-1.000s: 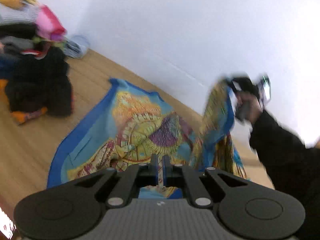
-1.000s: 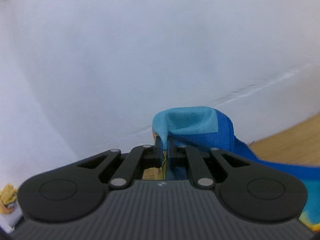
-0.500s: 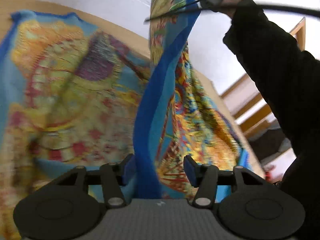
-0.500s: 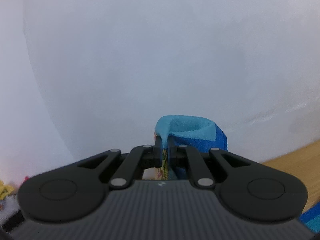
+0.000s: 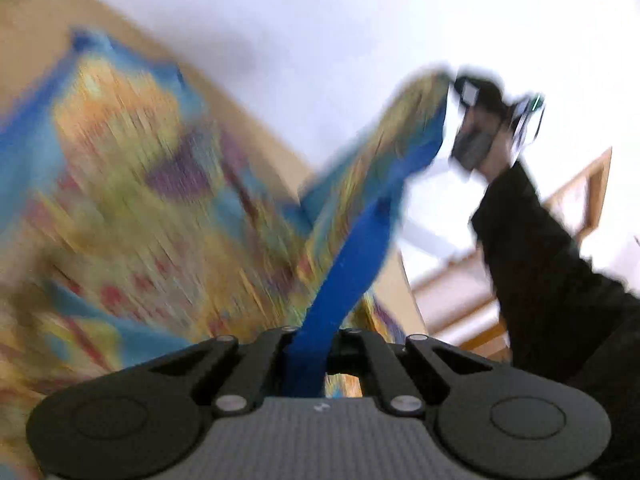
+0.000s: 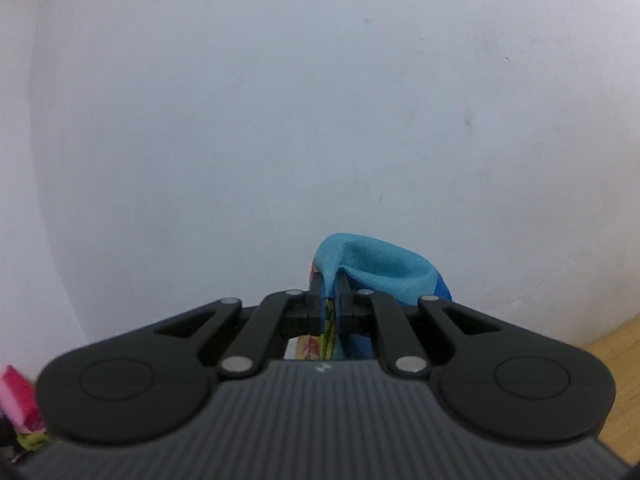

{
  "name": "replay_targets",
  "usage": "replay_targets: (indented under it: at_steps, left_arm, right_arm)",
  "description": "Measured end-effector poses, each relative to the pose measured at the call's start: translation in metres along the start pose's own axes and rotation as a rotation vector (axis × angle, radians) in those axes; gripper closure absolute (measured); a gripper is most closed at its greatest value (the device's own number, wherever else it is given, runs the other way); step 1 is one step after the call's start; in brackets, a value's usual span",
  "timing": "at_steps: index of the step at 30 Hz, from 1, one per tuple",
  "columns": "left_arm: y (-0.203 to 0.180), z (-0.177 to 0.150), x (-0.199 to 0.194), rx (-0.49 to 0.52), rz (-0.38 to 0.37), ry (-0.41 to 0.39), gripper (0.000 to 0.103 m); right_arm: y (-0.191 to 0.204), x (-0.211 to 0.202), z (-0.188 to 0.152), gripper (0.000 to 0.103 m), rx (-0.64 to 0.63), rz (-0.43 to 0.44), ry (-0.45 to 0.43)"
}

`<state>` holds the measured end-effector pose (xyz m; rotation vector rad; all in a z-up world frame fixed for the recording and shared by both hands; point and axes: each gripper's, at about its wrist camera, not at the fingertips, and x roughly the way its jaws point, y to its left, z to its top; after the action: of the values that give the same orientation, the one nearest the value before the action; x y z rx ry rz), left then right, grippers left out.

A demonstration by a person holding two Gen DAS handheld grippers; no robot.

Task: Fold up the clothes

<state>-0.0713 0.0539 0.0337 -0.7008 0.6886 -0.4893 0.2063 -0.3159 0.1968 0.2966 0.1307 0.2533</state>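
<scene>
A colourful patterned cloth (image 5: 132, 184) with a blue border lies partly on the wooden table (image 5: 24, 64), blurred by motion. My left gripper (image 5: 310, 348) has its jaws closed on the blue border strip (image 5: 352, 264) of the cloth. My right gripper (image 6: 329, 292) is shut on a corner of the same cloth (image 6: 384, 268) and holds it high in front of the white wall. In the left wrist view the right gripper (image 5: 476, 120) is raised at the upper right, with the cloth stretched between the two.
The person's black-sleeved arm (image 5: 552, 280) fills the right of the left wrist view. A white wall (image 6: 320, 100) is close behind. Pink and dark clothes (image 6: 16, 408) show at the lower left of the right wrist view. Wooden furniture (image 5: 580, 200) stands at the right.
My left gripper, open around the blue border half a second ago, has closed on it. The right gripper has stayed shut on the corner and risen higher against the wall.
</scene>
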Motion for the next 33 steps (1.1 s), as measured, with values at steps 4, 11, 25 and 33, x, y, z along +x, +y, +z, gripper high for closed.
replay_targets:
  at_steps: [4, 11, 25, 33]
  left_arm:
    - [0.016, 0.01, -0.046, -0.019, 0.089, -0.097, 0.103]
    - [0.08, 0.002, -0.099, -0.184, 0.238, -0.164, 0.103]
    - [0.167, -0.025, -0.077, -0.364, 0.448, -0.051, 0.094]
    - [0.172, -0.022, -0.068, -0.34, 0.483, 0.01, 0.085]
  right_arm:
    - [0.04, 0.041, -0.016, 0.095, 0.026, 0.074, 0.034]
    - [0.185, 0.133, -0.097, 0.095, -0.082, 0.263, 0.191]
    - [0.307, 0.233, -0.317, 0.091, -0.321, 0.213, 0.496]
    - [0.337, 0.236, -0.301, 0.072, -0.284, 0.249, 0.642]
